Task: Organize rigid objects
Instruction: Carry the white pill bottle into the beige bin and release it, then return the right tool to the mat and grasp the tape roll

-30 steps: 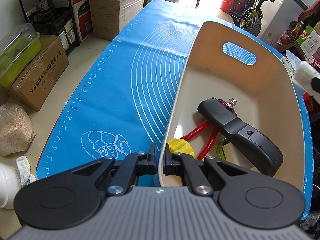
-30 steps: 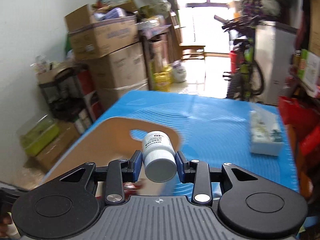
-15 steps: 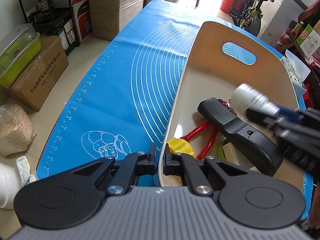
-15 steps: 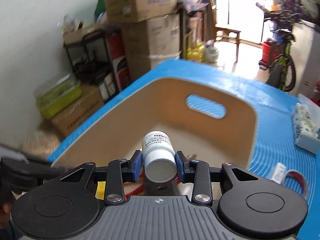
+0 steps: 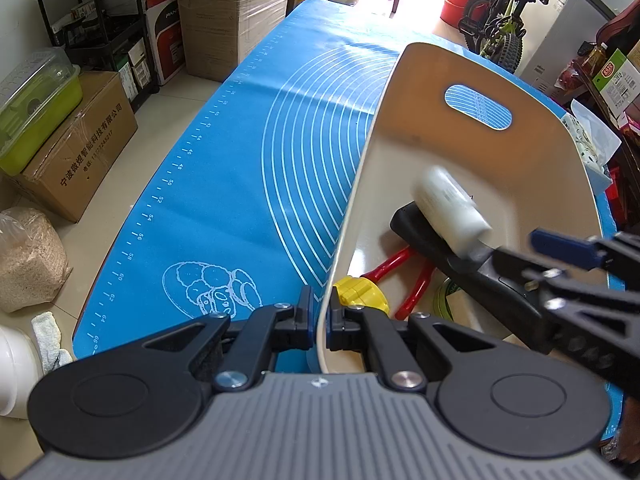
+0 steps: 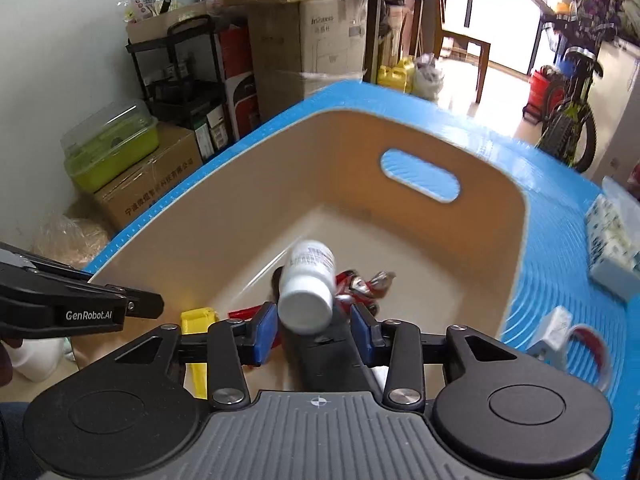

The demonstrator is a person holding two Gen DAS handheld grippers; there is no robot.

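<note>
My left gripper (image 5: 318, 322) is shut on the near rim of the beige bin (image 5: 520, 160). My right gripper (image 6: 314, 330) is open above the bin (image 6: 472, 240); the white bottle (image 6: 308, 284) has left its pads and is blurred, tilted, falling inside the bin. The bottle also shows in the left wrist view (image 5: 450, 208), above a black device (image 5: 472, 268). Red-handled pliers (image 5: 404, 276) and a yellow piece (image 5: 360, 290) lie on the bin floor.
The bin stands on a blue mat (image 5: 240, 184). A tissue pack (image 6: 612, 248) and a small white and red item (image 6: 560, 336) lie on the mat right of the bin. Cardboard boxes (image 5: 80, 148) and a shelf stand on the floor at the left.
My right gripper moved over the bin and opened, letting go of the white bottle, which now drops into the bin. My left gripper has kept its hold on the rim.
</note>
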